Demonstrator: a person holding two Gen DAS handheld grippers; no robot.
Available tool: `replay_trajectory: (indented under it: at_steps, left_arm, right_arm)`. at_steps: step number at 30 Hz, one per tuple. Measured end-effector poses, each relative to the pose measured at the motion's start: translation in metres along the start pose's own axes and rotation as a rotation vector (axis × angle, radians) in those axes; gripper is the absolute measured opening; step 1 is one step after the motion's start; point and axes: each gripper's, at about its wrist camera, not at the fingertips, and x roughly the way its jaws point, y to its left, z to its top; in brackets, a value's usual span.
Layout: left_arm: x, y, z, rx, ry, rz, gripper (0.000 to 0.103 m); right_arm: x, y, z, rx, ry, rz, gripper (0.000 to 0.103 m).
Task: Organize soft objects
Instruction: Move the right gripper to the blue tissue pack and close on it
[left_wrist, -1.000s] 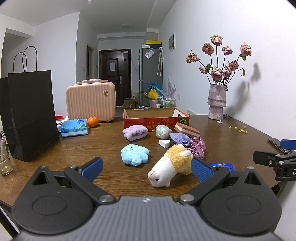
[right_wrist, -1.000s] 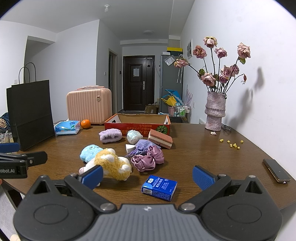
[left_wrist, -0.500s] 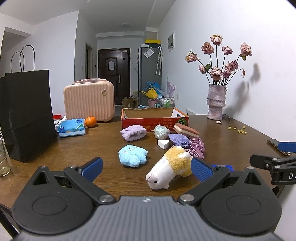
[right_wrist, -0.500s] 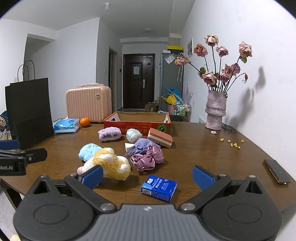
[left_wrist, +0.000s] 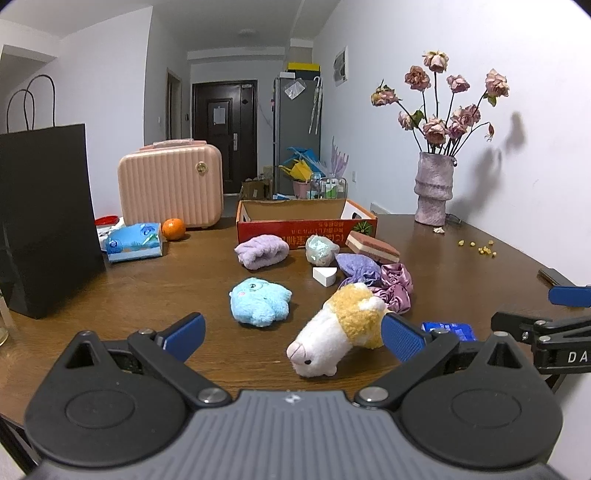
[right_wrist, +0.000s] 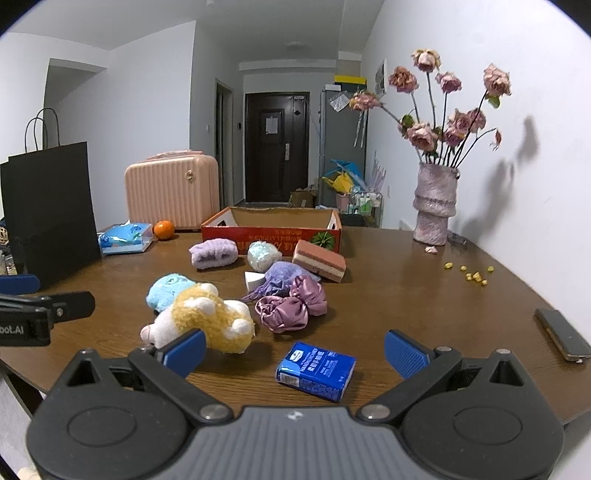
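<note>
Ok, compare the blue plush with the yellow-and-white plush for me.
The blue plush is one pale colour; the yellow-and-white plush is two-toned. The blue plush is a rounded, flattish lump, while the yellow-and-white plush is elongated, with a snout pointing toward the cameras. The yellow-and-white plush lies nearer the cameras. Both are fluffy and rest ungripped on the table.

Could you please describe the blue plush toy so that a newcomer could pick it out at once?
Start at the red cardboard box on the brown wooden table. Nearer the camera than the box and the lilac fuzzy roll lies the light blue fluffy plush toy. It is the only blue plush, left of the yellow-and-white one.
</note>
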Motion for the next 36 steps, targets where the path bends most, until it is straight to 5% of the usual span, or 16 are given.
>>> replay_trajectory:
  at_steps: [28,36]
  left_arm:
    - [0.067,-0.001,-0.019,-0.010,0.112,-0.032,0.103]
    - [0.077,-0.001,-0.022,-0.009,0.126,-0.040,0.103]
  right_arm:
    - [0.139,-0.023,-0.047,0.076,0.140,-0.019,0.102]
    - [0.152,-0.019,-0.057,0.052,0.128,-0.025,0.087]
